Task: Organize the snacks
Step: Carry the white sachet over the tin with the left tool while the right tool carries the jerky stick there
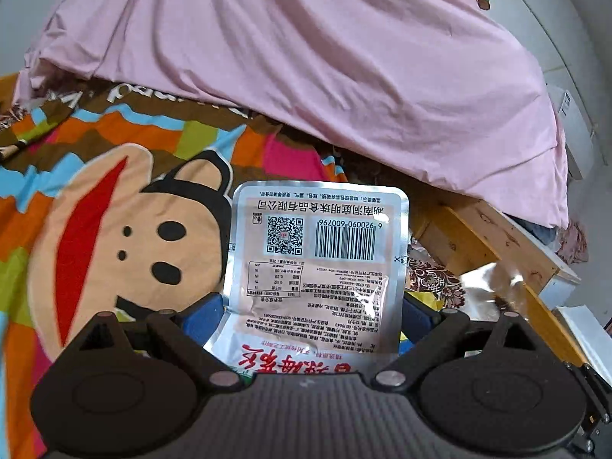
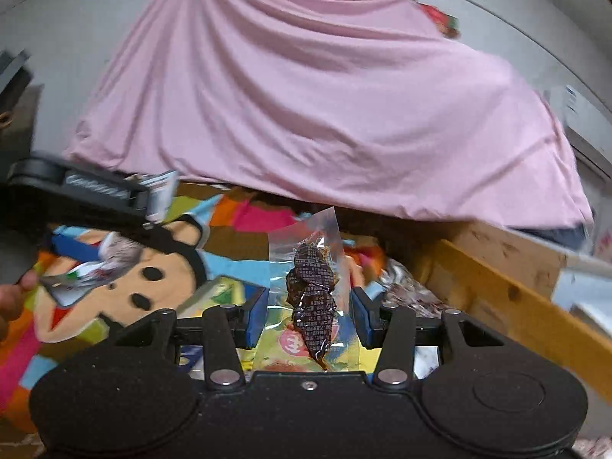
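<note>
My left gripper is shut on a silver snack packet with a barcode and QR code, held upright above the cartoon blanket. That gripper also shows at the left of the right wrist view, packet edge in it. My right gripper has blue pads either side of a clear vacuum pack with a dark brown snack; the pads stand apart from it, and I cannot tell whether they grip it.
A pink sheet drapes over the bed behind. A wooden bed frame rail runs at the right. Yellow and colourful snack packets lie under the right gripper. A shiny wrapper lies by the rail.
</note>
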Demonstrator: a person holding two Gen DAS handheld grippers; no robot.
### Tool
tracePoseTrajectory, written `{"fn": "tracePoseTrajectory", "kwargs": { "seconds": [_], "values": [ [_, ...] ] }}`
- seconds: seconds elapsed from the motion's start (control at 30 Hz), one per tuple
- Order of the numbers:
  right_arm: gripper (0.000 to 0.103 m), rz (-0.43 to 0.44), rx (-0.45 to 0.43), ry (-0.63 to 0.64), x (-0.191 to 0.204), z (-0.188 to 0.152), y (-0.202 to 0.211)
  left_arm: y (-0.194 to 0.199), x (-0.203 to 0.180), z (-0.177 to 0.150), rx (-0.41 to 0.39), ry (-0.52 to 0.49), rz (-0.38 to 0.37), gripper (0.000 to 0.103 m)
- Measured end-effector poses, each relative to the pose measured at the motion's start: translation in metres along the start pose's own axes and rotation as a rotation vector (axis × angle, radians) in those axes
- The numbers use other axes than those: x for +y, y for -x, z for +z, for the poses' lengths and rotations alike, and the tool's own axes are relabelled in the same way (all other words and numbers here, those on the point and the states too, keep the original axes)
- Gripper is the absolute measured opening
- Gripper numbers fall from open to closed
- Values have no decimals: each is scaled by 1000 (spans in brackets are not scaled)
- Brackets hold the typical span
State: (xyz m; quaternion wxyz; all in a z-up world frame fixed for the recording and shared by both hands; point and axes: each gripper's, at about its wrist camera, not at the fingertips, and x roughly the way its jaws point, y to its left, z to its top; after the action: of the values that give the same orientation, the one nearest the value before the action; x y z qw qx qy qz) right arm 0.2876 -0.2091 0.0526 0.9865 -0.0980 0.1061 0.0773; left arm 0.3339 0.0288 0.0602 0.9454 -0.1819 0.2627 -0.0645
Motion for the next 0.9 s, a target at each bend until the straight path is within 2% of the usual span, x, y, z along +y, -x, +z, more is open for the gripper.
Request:
{"fn": "tracePoseTrajectory", "kwargs": {
  "seconds": [0.13, 0.27, 0.37, 0.47, 0.6, 0.7, 0.9],
  "values": [
    [48, -48, 68, -30, -21, -29, -38, -43, -5, -10, 36, -33, -6, 96],
    [48, -51, 120, -50, -35, -38, -69, -94, -18, -19, 97, -79, 17, 96],
    [48, -47, 155, -106, -44, -46, -85, -130, -26, -24, 149, -53, 7, 96],
    [48, -39, 177, -107, -47, -54, -93, -154, -35, -28, 177, -47, 10, 96],
    [49, -45, 219, -126, -52, -66, -109, -177, -50, -29, 206, -90, 47, 96],
    [49, -37, 250, -162, -58, -72, -120, -191, -59, -28, 236, -146, 102, 96],
    [49, -34, 269, -194, -67, -73, -129, -210, -71, -24, 286, -187, 147, 97]
  ]
}}
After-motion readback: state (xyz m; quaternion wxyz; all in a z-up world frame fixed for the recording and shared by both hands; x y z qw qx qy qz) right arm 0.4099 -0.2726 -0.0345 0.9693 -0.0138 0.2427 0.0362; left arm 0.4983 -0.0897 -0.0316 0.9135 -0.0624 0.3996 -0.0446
